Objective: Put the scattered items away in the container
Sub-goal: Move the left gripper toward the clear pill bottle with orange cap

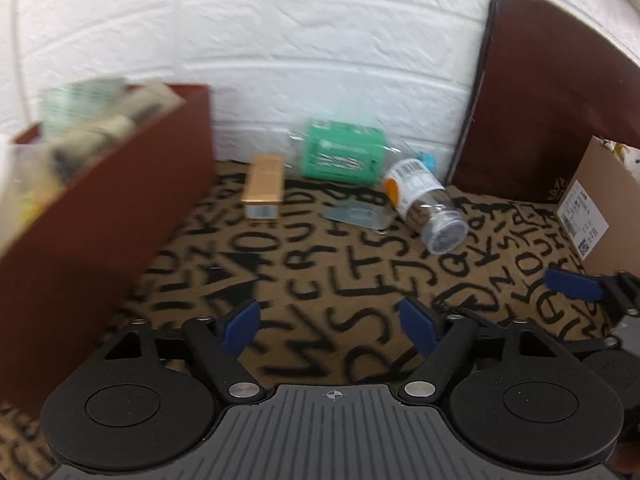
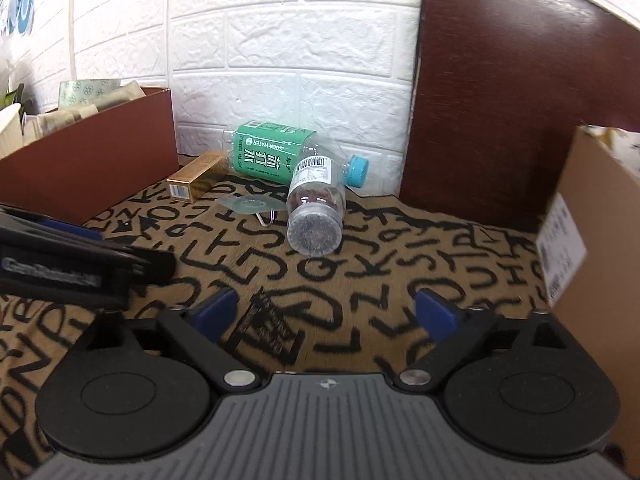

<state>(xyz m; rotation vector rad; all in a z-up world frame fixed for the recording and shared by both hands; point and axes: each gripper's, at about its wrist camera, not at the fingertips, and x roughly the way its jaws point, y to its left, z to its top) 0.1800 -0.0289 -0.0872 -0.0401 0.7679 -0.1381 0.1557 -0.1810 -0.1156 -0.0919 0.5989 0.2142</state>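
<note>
A brown open box (image 1: 100, 216) stands at the left, holding several packets; it also shows in the right wrist view (image 2: 92, 160). By the wall lie a small gold box (image 1: 264, 190) (image 2: 196, 176), a green-labelled soda water bottle (image 1: 344, 154) (image 2: 272, 152), a clear jar (image 1: 424, 204) (image 2: 316, 212) on its side, and a flat clear packet (image 1: 356, 216) (image 2: 252, 205). My left gripper (image 1: 332, 324) is open and empty above the lettered mat. My right gripper (image 2: 326, 314) is open and empty, short of the jar.
A dark brown board (image 1: 548, 92) (image 2: 520, 92) leans on the white brick wall at the right. A cardboard carton (image 1: 592, 204) (image 2: 592, 248) stands at the right edge. The right gripper's blue finger (image 1: 572, 284) shows in the left view; the left gripper's body (image 2: 68, 260) shows in the right view.
</note>
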